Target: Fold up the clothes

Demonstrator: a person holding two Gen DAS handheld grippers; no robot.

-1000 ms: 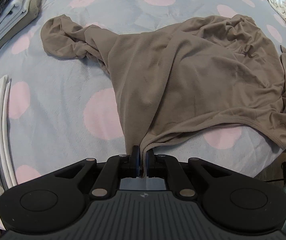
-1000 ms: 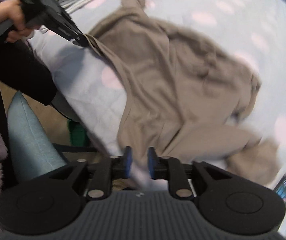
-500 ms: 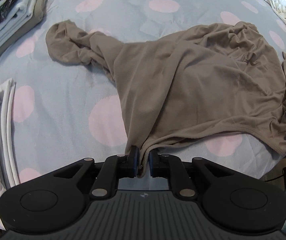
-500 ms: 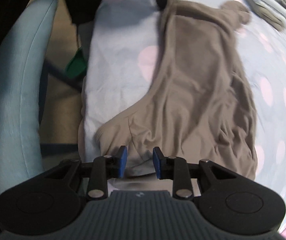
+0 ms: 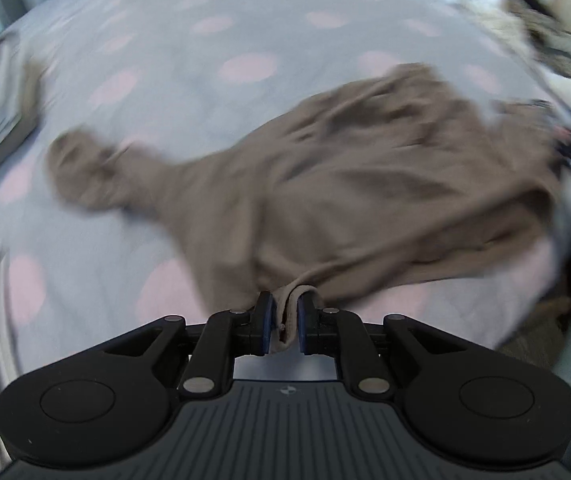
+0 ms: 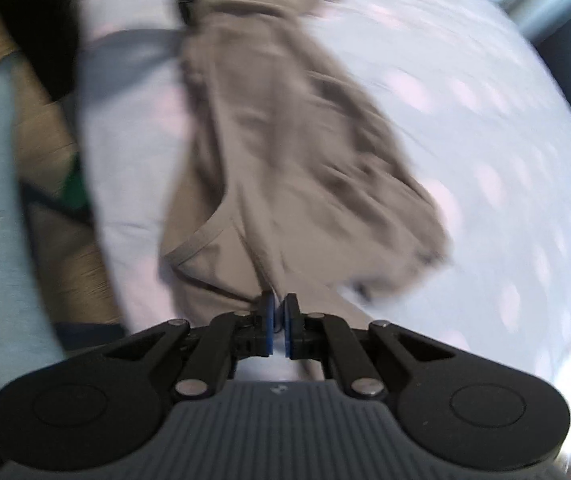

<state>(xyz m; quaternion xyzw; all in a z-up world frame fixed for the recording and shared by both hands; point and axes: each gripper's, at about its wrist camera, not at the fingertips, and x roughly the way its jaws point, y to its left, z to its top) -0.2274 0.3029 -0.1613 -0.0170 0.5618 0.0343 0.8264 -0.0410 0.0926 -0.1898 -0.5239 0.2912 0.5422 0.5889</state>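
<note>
Soft matt taupe cloth garment [image 5: 365, 184] on matt dotted cloth bedspread [image 5: 189, 32].

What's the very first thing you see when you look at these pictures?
A big, crumpled brown shirt sprawls across the middle of a pale blue bedspread with pink dots. The left gripper pinches a fold of the shirt's near edge, and the right gripper looks shut on another part of it. Everything is smeared with motion blur.
</note>
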